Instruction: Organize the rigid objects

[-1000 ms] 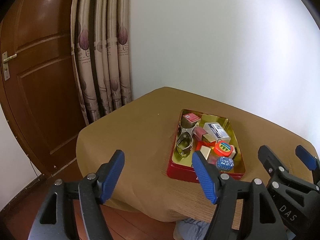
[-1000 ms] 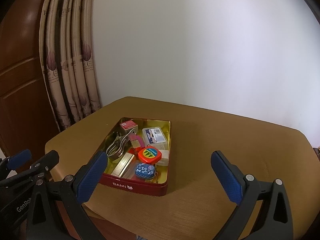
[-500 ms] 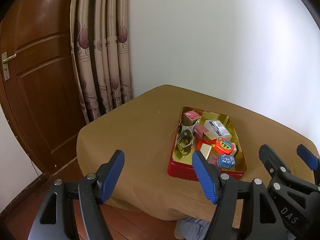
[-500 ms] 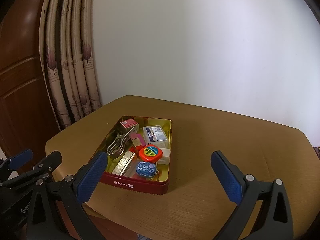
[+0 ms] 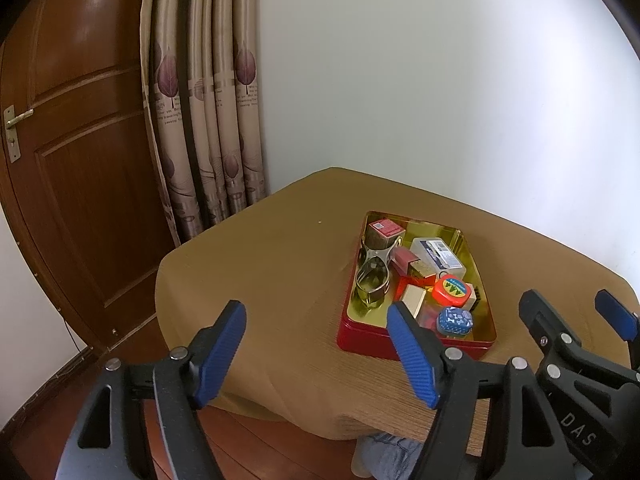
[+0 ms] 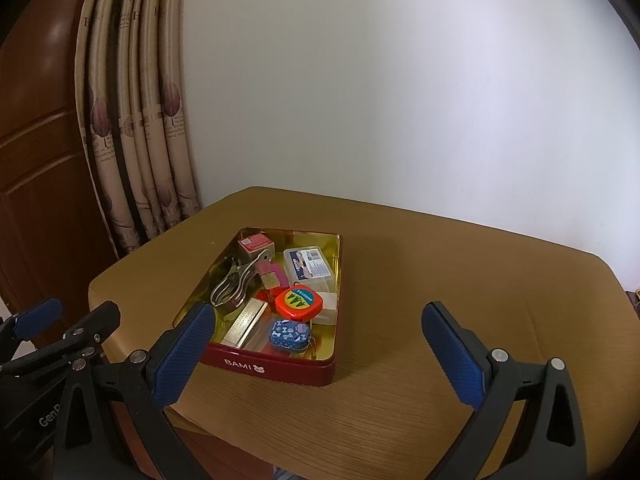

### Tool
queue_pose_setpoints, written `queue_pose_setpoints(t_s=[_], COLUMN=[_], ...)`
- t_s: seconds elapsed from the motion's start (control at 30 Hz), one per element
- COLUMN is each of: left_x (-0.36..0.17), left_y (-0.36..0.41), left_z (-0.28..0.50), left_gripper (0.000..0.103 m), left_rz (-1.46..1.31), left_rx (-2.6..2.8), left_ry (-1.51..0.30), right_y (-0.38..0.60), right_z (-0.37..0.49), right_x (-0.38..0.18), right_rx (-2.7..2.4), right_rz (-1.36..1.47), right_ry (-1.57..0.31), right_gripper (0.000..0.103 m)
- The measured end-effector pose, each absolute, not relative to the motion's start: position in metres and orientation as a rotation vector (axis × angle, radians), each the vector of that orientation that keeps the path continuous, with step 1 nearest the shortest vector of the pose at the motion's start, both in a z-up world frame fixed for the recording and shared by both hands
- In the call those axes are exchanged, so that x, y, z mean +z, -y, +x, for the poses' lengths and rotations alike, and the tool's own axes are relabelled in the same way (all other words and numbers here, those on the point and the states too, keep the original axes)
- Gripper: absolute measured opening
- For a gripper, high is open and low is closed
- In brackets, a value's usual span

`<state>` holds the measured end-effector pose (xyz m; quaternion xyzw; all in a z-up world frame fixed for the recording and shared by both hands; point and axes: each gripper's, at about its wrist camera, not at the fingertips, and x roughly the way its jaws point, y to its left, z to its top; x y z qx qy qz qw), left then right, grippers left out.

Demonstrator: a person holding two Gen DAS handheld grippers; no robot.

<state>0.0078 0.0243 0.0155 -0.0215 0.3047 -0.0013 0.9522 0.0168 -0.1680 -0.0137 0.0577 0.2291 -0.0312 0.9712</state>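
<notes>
Both the left tool [image 5: 316, 344] and right tool [image 6: 318, 354] gape wide and empty before the crowded red tin [image 6: 276, 368]; curtain [image 5: 200, 120] behind.

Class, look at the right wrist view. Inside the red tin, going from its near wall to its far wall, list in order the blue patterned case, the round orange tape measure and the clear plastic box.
Blue patterned case → round orange tape measure → clear plastic box.

Labels on the clear box [image 6: 308, 263] and small carton [image 6: 253, 242] too small to read. Tin floor [image 5: 476, 276] mostly buried under clutter. Blue cloth [image 5: 386, 454] under table [image 5: 280, 264] half hidden.
</notes>
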Motion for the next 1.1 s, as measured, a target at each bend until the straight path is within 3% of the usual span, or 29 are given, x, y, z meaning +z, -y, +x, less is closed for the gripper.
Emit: queue_pose_setpoints(t_s=[1.1], left_x=[0.0111], left_y=[-0.0257], left_z=[0.0095], left_gripper=[0.077], left_rz=[-0.041], left_rx=[0.0], left_ry=[-0.632], right_y=[0.1679], right_z=[0.0178], right_x=[-0.016], right_rx=[-0.061], right_rz=[0.116], right_ry=[-0.477], right_gripper=[0.102])
